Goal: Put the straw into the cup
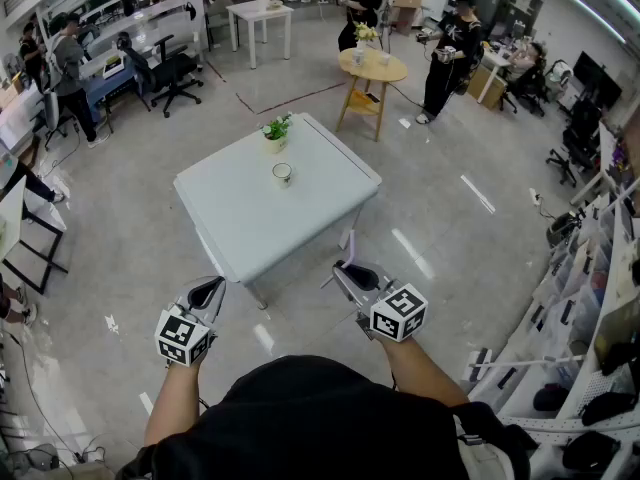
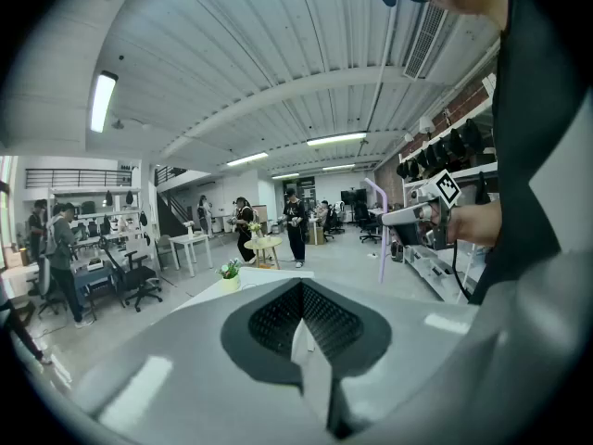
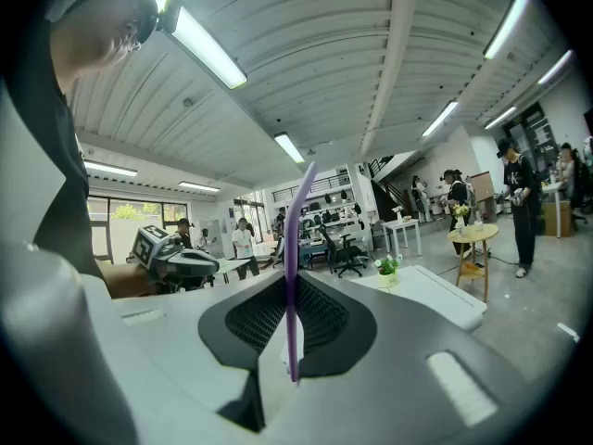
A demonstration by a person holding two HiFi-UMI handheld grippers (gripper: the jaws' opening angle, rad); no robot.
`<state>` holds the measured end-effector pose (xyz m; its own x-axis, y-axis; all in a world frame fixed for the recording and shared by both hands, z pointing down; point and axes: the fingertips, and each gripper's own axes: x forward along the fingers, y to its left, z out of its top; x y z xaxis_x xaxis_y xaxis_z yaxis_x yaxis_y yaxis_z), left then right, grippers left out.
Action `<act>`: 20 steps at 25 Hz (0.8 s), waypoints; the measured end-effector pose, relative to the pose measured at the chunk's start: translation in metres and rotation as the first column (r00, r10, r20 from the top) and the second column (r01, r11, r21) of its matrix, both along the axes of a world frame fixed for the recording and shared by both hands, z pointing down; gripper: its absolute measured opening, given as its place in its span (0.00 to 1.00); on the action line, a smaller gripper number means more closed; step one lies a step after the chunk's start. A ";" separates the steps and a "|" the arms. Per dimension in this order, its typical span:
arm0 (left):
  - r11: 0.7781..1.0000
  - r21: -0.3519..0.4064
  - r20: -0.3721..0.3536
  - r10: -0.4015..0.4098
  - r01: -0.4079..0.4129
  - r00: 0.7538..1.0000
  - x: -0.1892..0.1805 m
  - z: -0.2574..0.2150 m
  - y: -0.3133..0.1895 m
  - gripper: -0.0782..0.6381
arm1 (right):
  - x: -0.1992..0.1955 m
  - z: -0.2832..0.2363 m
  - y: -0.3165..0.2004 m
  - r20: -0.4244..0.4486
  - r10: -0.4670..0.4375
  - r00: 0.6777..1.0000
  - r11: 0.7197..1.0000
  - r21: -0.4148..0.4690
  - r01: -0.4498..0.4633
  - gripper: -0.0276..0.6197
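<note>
Right claw, clamped on the upright straw, should stay steady and vertical while approaching the cup far ahead.

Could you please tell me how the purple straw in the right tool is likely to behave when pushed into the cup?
The straw looks thin and light, so it probably weighs little. It stands nearly straight above the right tool, bent only at the tip, so it seems fairly stiff. Pinched low down, it may swivel if it bumps the cup.
</note>
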<state>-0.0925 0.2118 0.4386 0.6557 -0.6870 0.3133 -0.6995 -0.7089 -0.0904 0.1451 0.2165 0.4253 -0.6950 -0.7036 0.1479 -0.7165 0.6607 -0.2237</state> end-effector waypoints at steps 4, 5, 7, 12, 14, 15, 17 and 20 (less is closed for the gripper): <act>1.000 -0.007 -0.029 0.014 -0.014 0.999 0.015 0.002 -0.003 0.11 | 0.018 0.006 -0.001 0.000 0.024 1.000 1.000 -0.001 -0.024 0.14; 1.000 -0.011 -0.035 0.016 -0.016 0.999 0.017 0.001 -0.002 0.11 | 0.020 0.007 -0.001 0.002 0.029 1.000 1.000 -0.003 -0.029 0.14; 1.000 -0.016 -0.048 0.015 -0.016 0.999 0.018 0.000 -0.001 0.11 | 0.023 0.008 -0.002 0.012 0.037 0.999 0.999 -0.007 -0.037 0.14; 0.999 -0.039 -0.084 0.011 -0.014 0.996 0.019 -0.004 -0.003 0.11 | 0.029 0.005 -0.008 0.042 0.065 0.997 0.998 -0.008 -0.065 0.14; 0.999 -0.043 -0.099 0.009 -0.014 0.995 0.019 -0.006 -0.005 0.11 | 0.031 0.004 -0.010 0.044 0.065 0.997 0.998 -0.006 -0.065 0.14; 0.999 -0.043 -0.105 0.009 -0.014 0.994 0.019 -0.008 -0.006 0.11 | 0.031 0.003 -0.010 0.043 0.064 0.997 0.998 -0.005 -0.063 0.14; 0.999 -0.041 -0.117 0.007 -0.011 0.993 0.018 -0.012 -0.007 0.11 | 0.032 0.002 -0.011 0.042 0.062 0.997 0.998 -0.006 -0.062 0.14; 0.999 -0.041 -0.135 0.006 -0.011 0.991 0.021 -0.017 -0.010 0.11 | 0.037 0.001 -0.013 0.044 0.067 0.997 0.998 -0.009 -0.066 0.14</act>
